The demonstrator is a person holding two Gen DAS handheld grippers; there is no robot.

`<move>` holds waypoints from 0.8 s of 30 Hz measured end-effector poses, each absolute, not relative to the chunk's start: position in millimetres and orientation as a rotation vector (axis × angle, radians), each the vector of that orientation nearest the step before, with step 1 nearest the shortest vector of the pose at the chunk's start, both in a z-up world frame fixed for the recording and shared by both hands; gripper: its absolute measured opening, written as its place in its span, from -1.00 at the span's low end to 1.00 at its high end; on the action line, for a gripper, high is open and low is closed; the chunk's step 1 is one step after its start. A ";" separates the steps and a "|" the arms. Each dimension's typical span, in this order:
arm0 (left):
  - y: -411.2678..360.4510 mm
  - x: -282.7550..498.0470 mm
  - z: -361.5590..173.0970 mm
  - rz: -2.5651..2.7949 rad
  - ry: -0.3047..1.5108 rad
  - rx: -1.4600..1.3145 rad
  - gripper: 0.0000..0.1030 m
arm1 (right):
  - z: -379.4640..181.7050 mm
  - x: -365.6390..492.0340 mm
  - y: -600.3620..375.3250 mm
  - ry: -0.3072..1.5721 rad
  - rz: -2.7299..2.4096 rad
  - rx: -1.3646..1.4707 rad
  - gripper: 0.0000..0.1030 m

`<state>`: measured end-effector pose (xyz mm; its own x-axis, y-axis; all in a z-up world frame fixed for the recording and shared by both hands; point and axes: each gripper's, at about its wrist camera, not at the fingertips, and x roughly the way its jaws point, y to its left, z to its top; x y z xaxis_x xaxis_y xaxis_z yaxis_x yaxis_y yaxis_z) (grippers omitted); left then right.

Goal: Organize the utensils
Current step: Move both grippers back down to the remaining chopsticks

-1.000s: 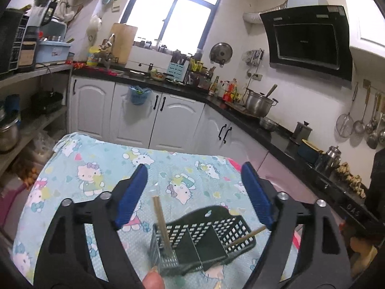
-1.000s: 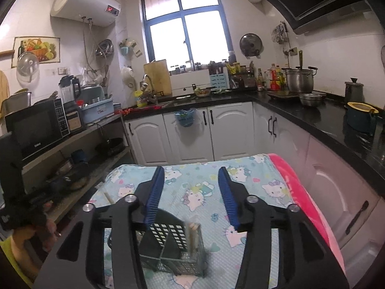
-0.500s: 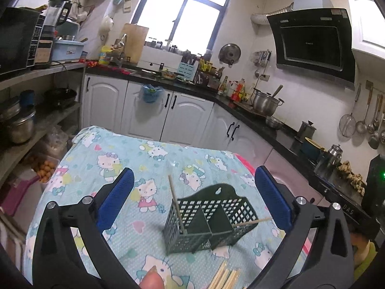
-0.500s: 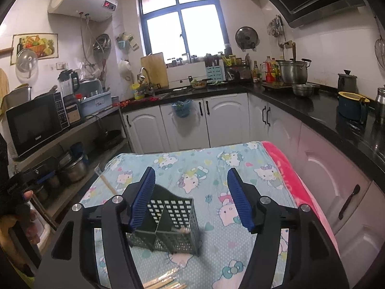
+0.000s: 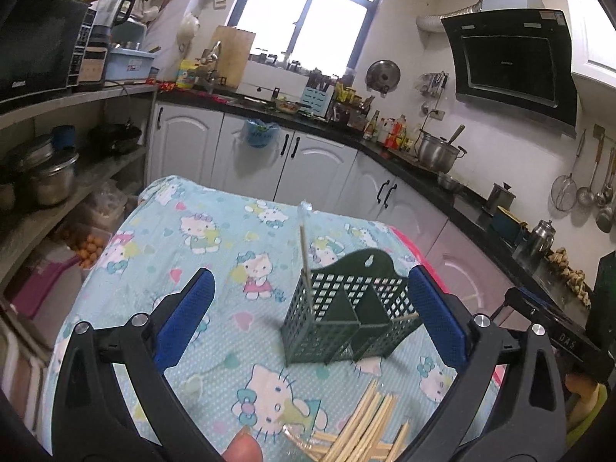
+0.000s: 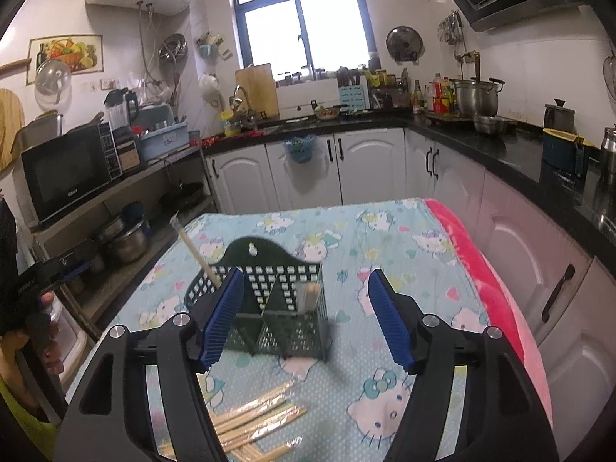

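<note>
I have both grippers empty above the table: my left gripper (image 5: pixel 308 323) gapes wide, my right gripper (image 6: pixel 308 319) is opening. The caddy (image 5: pixel 346 319) stands mid-cloth with one chopstick (image 5: pixel 304 254) upright in it. Loose chopsticks (image 6: pixel 254 419) lie near me; I judge picking one up comes next.

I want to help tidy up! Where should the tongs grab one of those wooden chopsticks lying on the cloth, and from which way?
Probably near the middle of a chopstick at the edge of the pile of chopsticks, coming down from above with the pads across its thin width. They lie flat and crisscrossed on the tablecloth, so an outer one is easiest to take alone. Both the left tongs and right tongs hold nothing.
</note>
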<state>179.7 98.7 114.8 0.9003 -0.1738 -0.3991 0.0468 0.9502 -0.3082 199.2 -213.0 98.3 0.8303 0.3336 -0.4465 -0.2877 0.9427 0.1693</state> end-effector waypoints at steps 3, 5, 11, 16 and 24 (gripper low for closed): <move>98.5 173.8 109.6 -0.116 0.448 -0.299 0.80 | 91.6 194.4 -208.4 0.513 0.338 0.091 0.26; 97.2 171.0 107.1 -0.117 0.455 -0.292 0.80 | 88.1 190.7 -204.7 0.524 0.347 0.085 0.26; 92.6 164.2 99.0 -0.125 0.479 -0.276 0.80 | 79.8 180.6 -192.0 0.556 0.376 0.072 0.26; 87.2 165.4 90.9 -0.128 0.526 -0.251 0.80 | 67.6 172.4 -180.8 0.602 0.401 0.049 0.26; 75.4 168.4 73.1 -0.134 0.599 -0.204 0.80 | 43.9 161.7 -171.8 0.682 0.411 0.021 0.26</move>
